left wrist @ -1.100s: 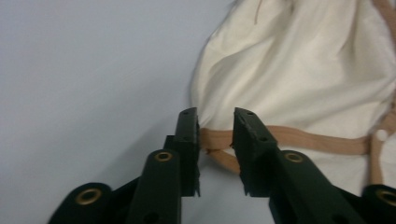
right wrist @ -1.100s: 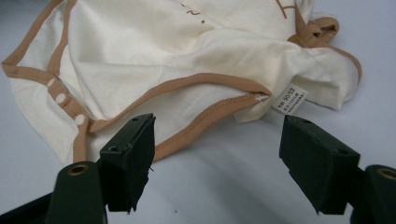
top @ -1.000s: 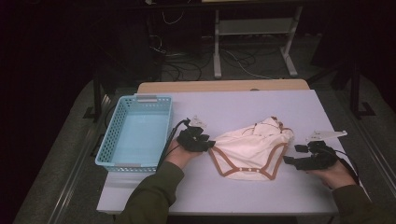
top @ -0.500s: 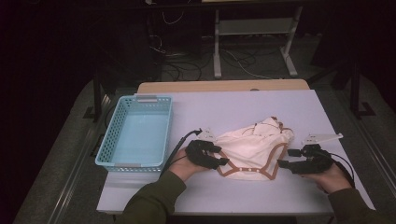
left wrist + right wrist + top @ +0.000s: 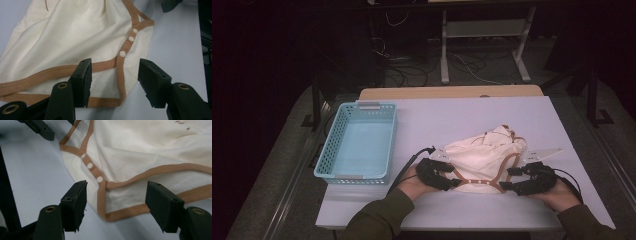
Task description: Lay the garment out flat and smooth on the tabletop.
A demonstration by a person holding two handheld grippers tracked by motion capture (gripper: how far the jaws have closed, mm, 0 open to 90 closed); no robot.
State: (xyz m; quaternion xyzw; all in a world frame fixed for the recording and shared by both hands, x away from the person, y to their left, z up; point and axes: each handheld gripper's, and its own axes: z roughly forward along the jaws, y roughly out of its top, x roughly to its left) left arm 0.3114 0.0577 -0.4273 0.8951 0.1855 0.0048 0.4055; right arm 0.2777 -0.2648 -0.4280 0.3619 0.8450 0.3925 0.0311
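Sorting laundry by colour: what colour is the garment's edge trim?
Tan-brown trim on a cream garment; clearest in the left gripper view.

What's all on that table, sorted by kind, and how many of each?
Cream garment with brown trim: 1
Light blue plastic basket: 1
Hand-held grippers: 2, the left gripper and the right gripper, both with jaws apart at the garment's near edge
Total: 4
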